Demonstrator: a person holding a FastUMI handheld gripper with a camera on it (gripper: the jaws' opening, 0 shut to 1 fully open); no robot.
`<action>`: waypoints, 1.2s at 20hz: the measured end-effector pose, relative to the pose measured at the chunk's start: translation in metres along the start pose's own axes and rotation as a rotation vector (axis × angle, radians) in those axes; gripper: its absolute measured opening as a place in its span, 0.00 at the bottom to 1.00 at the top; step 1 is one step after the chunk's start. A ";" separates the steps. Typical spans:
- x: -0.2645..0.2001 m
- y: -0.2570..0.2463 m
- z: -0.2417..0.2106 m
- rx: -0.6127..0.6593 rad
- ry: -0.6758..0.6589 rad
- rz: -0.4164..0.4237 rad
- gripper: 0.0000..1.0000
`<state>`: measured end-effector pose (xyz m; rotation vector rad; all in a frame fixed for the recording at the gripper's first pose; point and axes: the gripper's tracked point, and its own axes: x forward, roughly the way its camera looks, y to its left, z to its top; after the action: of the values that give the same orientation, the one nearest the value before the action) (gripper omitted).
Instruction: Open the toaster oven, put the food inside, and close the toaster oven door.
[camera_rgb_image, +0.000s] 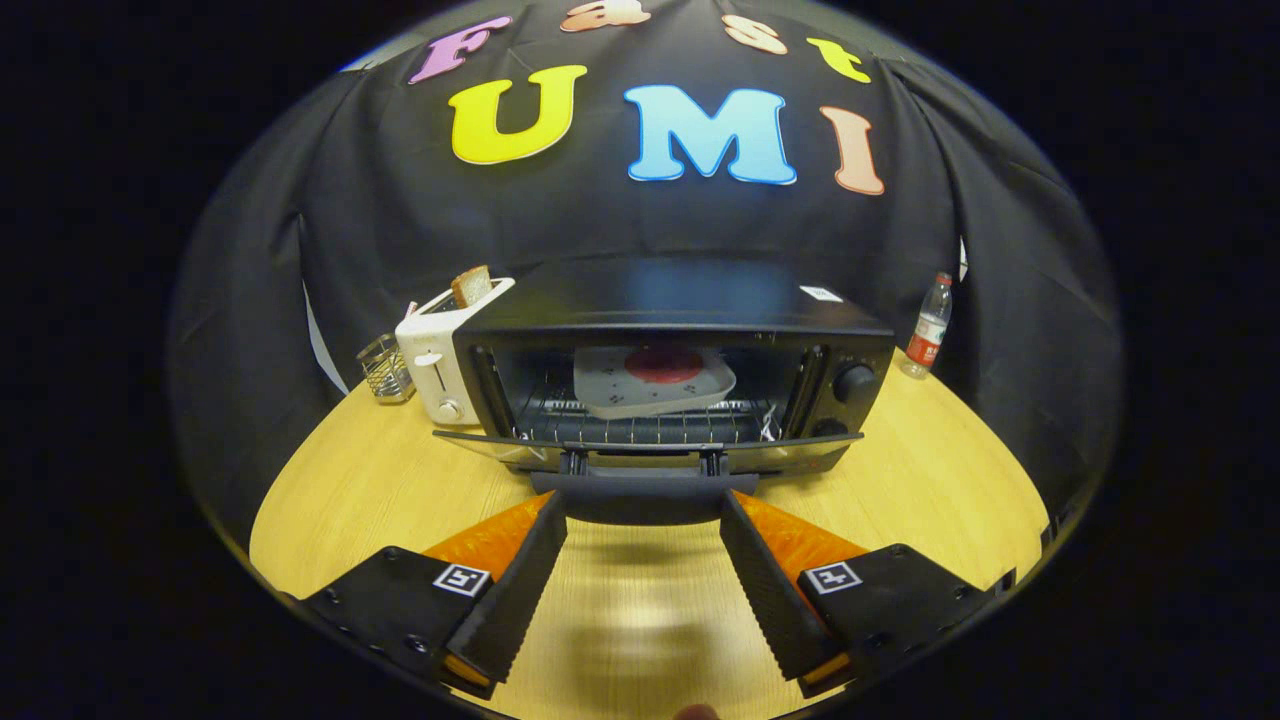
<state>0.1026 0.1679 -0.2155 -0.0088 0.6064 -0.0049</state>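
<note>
A black toaster oven (680, 330) stands on the wooden table (350, 490) with its door (640, 452) folded down flat toward me. Inside, on the wire rack, lies a pale plate (610, 395) carrying a round red piece of food (663, 365). The door's dark handle (643, 498) juts out just ahead of my fingertips. My gripper (643, 510) is open, its two fingers spread wide with the tips right under the handle's two ends. Nothing is held between them.
A white toaster (440, 350) with a slice of bread (471, 286) sticking up stands left of the oven. A small wire basket (385, 368) sits further left. A plastic bottle (929, 330) stands at the back right, beside the oven's knobs (855, 382).
</note>
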 end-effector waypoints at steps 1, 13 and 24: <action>0.000 0.002 0.007 0.001 -0.018 0.003 0.98; -0.082 -0.025 0.094 -0.111 -0.326 0.003 0.99; -0.173 -0.106 0.093 -0.040 -0.468 -0.030 1.00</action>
<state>0.0133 0.0643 -0.0397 -0.0566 0.1382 -0.0191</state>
